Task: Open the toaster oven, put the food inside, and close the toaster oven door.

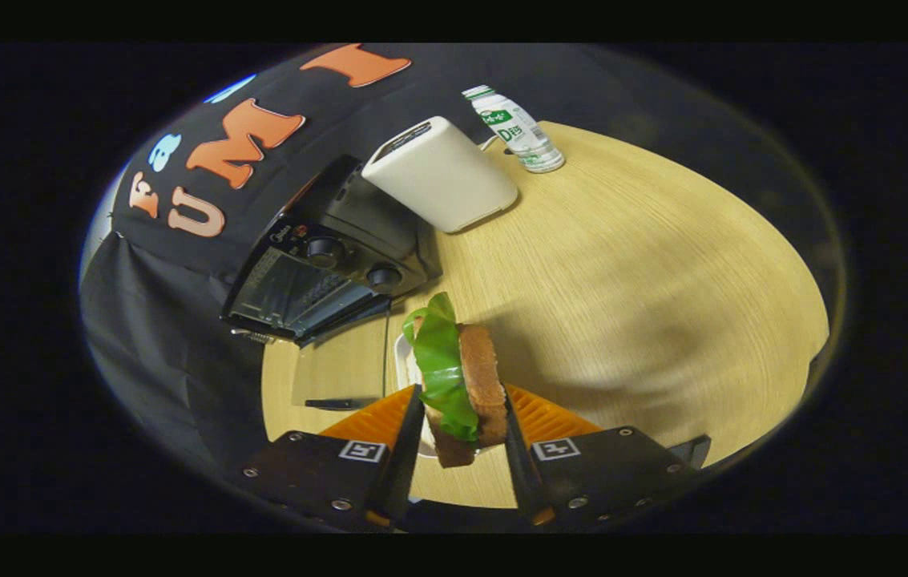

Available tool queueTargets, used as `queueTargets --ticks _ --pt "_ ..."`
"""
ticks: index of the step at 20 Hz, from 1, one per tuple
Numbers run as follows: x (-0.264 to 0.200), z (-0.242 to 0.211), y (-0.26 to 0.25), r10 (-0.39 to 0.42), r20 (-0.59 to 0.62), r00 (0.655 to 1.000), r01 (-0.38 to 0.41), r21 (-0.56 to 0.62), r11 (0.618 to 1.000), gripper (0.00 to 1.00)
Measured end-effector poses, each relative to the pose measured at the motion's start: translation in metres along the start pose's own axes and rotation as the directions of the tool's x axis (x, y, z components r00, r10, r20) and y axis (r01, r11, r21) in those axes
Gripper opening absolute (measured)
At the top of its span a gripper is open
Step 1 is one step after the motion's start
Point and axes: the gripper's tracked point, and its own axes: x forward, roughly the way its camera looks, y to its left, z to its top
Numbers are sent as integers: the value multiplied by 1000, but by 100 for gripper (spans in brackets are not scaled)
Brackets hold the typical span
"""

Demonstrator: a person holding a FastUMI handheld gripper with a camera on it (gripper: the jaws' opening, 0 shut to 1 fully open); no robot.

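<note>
Hand-held gripper (463, 417) is clamped on the brown-bread lettuce sandwich (462, 385); I'd keep it level heading left to the black toaster oven (325, 280), door looks open.

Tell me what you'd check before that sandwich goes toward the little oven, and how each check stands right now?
1. Grip: gripper fingers press both sides of the sandwich: ok.
2. Sandwich lifted clear of the table: ok.
3. Lettuce hangs out past the bread, might slip: cannot tell.
4. Toaster oven door open: it seems lowered, glass flat in front: ok, though hedged.
5. Path from fingers to oven opening free: ok.
6. White box and bottle stand beyond, out of the way: ok.
</note>
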Motion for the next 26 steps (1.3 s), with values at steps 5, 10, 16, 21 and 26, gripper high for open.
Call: queueTargets --ticks 5,10,16,21,26 --pt "-14 13 13 37 62 997 -39 31 999 33" --pt "-34 31 49 138 156 978 -156 109 982 32" --pt "-30 37 103 231 218 948 -266 144 953 32" --pt "-9 35 147 284 231 931 -326 167 931 32" --pt "32 33 185 306 214 928 -352 227 908 32"
